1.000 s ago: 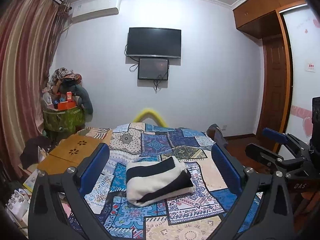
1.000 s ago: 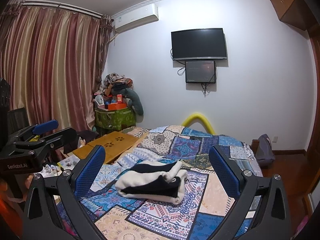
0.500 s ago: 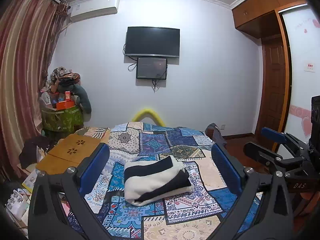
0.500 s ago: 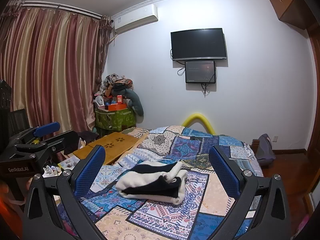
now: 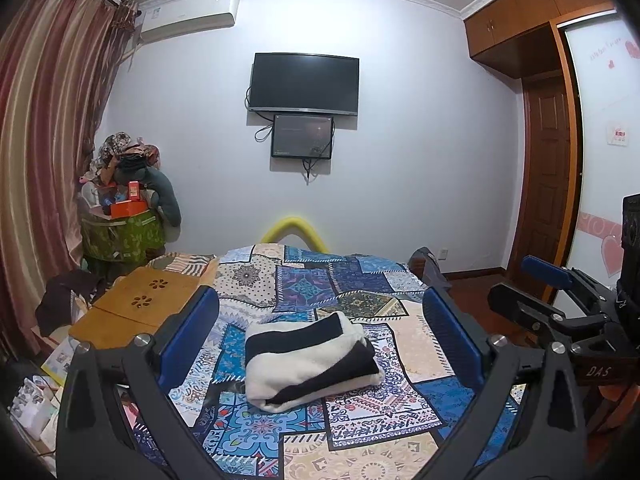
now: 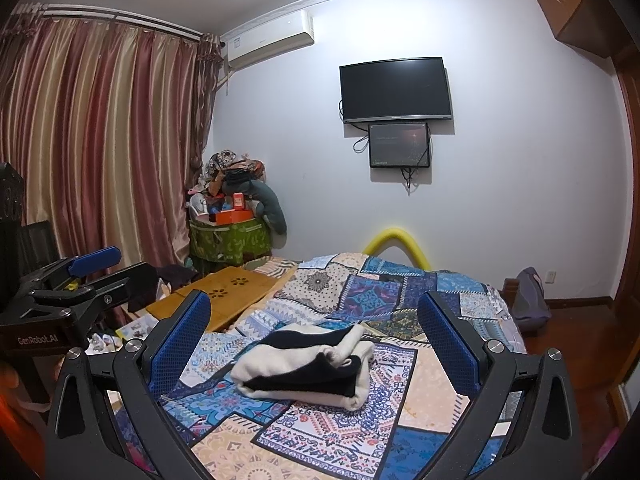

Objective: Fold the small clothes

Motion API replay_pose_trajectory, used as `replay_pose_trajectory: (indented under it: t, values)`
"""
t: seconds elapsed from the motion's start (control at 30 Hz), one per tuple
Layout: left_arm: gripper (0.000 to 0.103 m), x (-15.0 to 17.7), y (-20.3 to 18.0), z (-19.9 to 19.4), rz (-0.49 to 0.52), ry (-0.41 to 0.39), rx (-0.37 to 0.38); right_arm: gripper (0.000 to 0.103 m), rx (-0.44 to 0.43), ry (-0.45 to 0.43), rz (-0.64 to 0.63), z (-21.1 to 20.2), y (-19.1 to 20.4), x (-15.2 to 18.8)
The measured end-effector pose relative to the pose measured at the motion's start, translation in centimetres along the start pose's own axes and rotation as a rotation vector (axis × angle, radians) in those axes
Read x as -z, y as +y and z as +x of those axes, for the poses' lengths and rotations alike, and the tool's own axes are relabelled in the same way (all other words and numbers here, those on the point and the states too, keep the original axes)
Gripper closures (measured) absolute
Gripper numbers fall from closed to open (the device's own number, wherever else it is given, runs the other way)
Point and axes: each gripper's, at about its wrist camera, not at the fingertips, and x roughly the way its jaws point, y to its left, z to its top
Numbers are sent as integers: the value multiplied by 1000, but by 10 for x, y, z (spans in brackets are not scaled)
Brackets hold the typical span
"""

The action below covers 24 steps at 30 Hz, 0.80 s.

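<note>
Both the left gripper [image 5: 320, 336] and right gripper [image 6: 314, 336] hover with jaws spread and empty — seemingly finished — short of the folded black-and-white garment [image 5: 310, 362] lying mid-bedspread [image 5: 360, 420], the television [image 5: 304, 82] beyond.

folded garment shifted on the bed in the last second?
No. The folded black-and-white garment sits on the same patches of the quilt as before, in both views. Both tongs, left and right, hang open above it, not touching.

Left gripper [image 5: 320, 336] held above the bed [image 5: 420, 340], jaws spread wide, gripping nothing. Right gripper [image 6: 314, 338] likewise above the bed, jaws wide, gripping nothing.
</note>
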Motion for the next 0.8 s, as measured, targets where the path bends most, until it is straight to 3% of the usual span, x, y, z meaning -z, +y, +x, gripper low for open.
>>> replay_pose_trajectory:
  t: [0.8]
  values:
    - [0,6,4,12,-10,52,31,1,9,24,18,7,3,5]
